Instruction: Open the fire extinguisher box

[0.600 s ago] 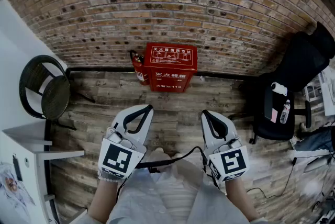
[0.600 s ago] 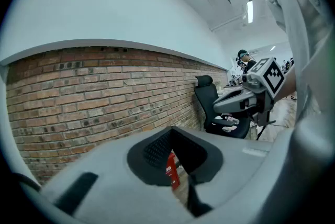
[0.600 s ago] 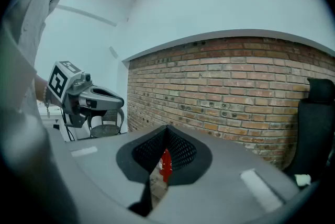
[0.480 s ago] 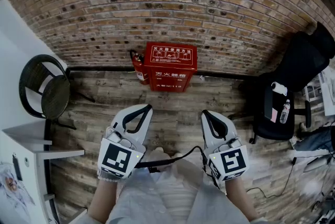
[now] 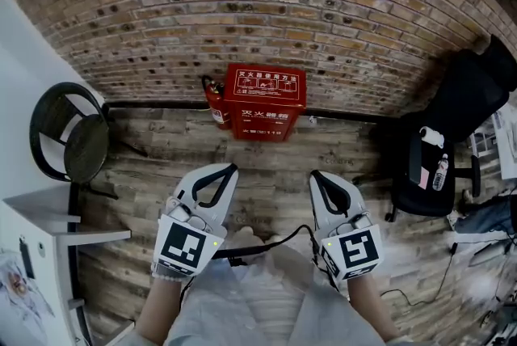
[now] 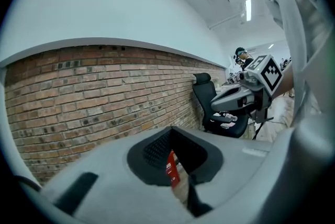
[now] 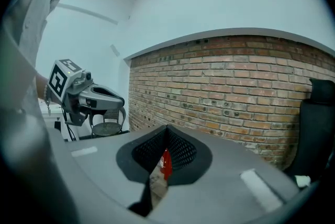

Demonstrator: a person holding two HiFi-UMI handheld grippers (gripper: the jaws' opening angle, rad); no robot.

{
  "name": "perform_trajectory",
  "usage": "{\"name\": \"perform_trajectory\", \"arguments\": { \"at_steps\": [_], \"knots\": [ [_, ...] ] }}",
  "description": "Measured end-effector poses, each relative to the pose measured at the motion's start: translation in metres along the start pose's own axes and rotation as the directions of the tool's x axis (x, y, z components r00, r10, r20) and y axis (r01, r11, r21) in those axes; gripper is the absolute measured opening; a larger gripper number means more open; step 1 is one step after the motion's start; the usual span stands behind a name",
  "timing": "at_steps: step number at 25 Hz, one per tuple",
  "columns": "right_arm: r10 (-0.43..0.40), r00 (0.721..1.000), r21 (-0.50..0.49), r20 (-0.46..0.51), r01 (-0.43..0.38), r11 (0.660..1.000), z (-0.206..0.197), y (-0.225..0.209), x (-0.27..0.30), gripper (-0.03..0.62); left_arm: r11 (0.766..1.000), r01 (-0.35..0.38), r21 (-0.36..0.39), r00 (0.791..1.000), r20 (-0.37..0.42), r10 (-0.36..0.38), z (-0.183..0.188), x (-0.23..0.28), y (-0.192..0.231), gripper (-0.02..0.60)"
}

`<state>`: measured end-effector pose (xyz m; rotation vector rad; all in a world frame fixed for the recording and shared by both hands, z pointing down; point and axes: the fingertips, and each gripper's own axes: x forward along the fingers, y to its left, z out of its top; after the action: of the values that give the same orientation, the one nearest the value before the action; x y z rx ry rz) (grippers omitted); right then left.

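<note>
The red fire extinguisher box stands on the wooden floor against the brick wall, its front closed. A small red extinguisher leans at its left side. Both grippers hover side by side well short of the box, pointing at it. My left gripper is shut with nothing in it, and so is my right gripper. In the left gripper view, the closed jaws of the left gripper leave a slit showing a sliver of the red box. The right gripper frames the box the same way.
A round black chair stands at the left beside a white cabinet. A black office chair holding a bottle is at the right. A black rail runs along the wall's foot. A cable lies on the floor.
</note>
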<state>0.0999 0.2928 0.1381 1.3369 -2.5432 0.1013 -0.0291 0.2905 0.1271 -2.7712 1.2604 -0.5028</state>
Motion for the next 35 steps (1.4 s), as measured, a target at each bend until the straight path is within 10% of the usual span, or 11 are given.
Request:
{"name": "perform_trajectory", "arguments": {
  "at_steps": [35],
  "knots": [
    [-0.121,0.992,-0.016,-0.023,0.121,0.993,0.004,0.023,0.027,0.005,0.997,0.083,0.01,0.994,0.067,-0.083,-0.013,-0.006,0.036,-0.003]
  ]
}}
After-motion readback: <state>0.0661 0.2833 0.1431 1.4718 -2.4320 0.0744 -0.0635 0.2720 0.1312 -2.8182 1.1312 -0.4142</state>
